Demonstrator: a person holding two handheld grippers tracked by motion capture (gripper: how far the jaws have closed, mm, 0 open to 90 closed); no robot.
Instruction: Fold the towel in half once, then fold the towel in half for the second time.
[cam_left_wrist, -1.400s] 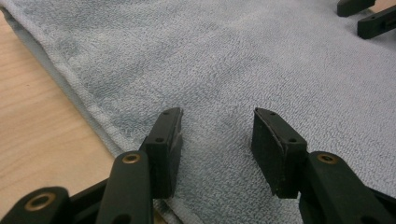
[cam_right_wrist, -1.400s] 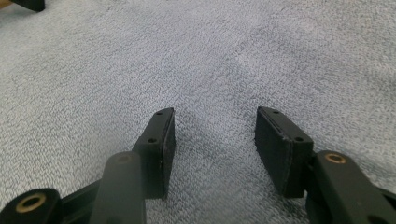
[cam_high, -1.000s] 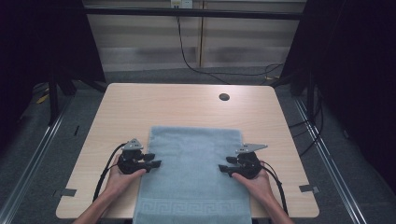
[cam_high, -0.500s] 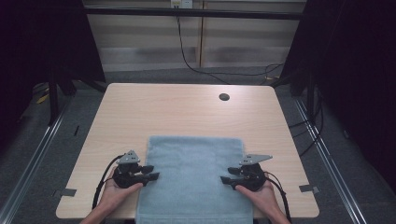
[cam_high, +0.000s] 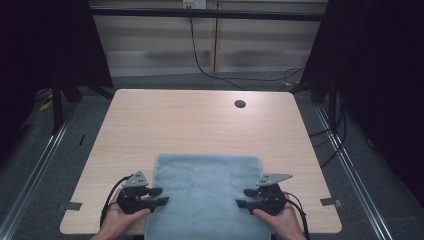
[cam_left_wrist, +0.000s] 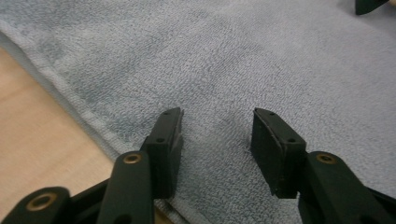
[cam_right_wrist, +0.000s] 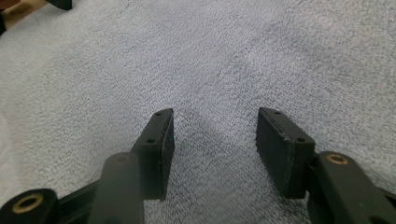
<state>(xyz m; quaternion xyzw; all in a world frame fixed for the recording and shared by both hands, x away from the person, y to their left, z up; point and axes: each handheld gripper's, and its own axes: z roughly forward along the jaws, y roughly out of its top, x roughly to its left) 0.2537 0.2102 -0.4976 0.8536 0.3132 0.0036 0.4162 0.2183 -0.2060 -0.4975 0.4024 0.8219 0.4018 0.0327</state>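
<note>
A: What is hidden or hard to make out from where you stand?

B: The grey-blue towel (cam_high: 206, 192) runs off the near edge of the wooden table (cam_high: 200, 125), so its front end is cut off. The person's forearms are cut off there too. From above, both sets of jaws are small and dark, and their gap is hard to judge.

A: Starting at the left, where is the towel relative to the tongs?

B: The left hand (cam_high: 119, 222) holds the left gripper (cam_high: 161, 196) at the towel's left edge, jaws pointing inward over the cloth. The towel lies flat between the two tools, on the near half of the table. The right hand (cam_high: 280, 220) holds the right gripper (cam_high: 241, 198) at the towel's right edge, pointing inward as well.

A: What do the close views add?

B: The left gripper view shows the left gripper (cam_left_wrist: 215, 133) spread wide with nothing between the jaws, the towel's hemmed edge (cam_left_wrist: 70, 100) beside bare wood, and a dark jaw tip at the top right corner. The right gripper view shows the right gripper (cam_right_wrist: 214, 135) equally wide and empty above terry pile. Only the high view shows the small dark hole (cam_high: 240, 104) far back on the table.
</note>
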